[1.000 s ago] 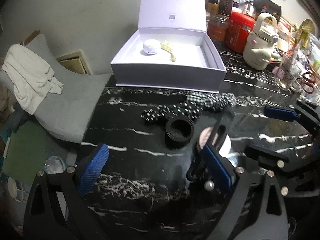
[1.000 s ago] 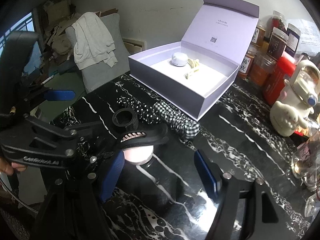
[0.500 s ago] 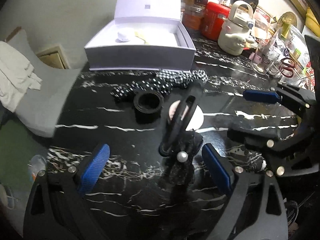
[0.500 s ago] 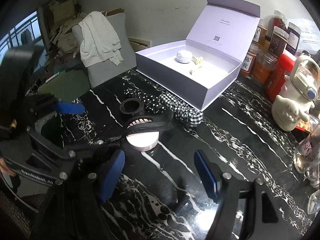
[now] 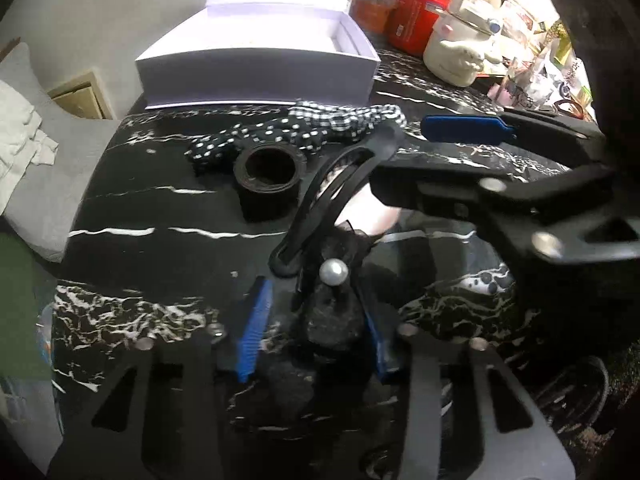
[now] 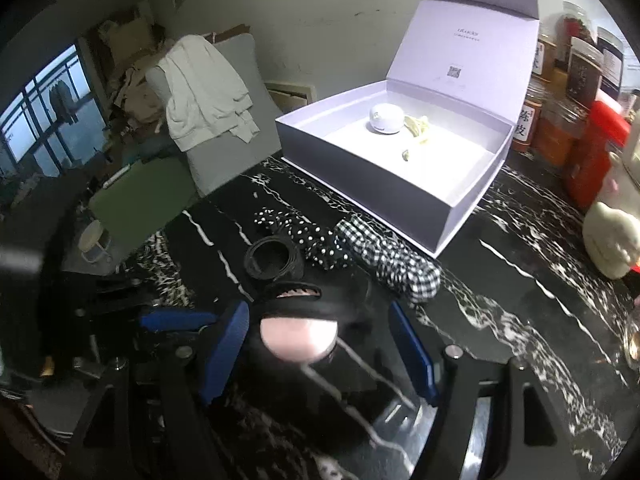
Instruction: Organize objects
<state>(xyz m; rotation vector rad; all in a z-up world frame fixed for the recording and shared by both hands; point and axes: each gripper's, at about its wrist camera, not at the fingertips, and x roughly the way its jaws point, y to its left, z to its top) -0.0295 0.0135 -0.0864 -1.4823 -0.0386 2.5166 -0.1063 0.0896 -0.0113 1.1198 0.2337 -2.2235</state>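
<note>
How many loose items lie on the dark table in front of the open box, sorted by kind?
Scrunchies: 2 (polka-dot scrunchie, checked scrunchie)
Black band ring: 1
Black hair clip: 1
Black lace bow with pearl: 1
Pink round case: 1
Total: 6

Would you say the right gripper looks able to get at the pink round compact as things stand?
Probably yes. The right gripper stands open with the pink compact between its blue pads. However, the black hair clip lies across the compact's far edge, and the left gripper has just been closing on that clip's lace end, so space is tight.
</note>
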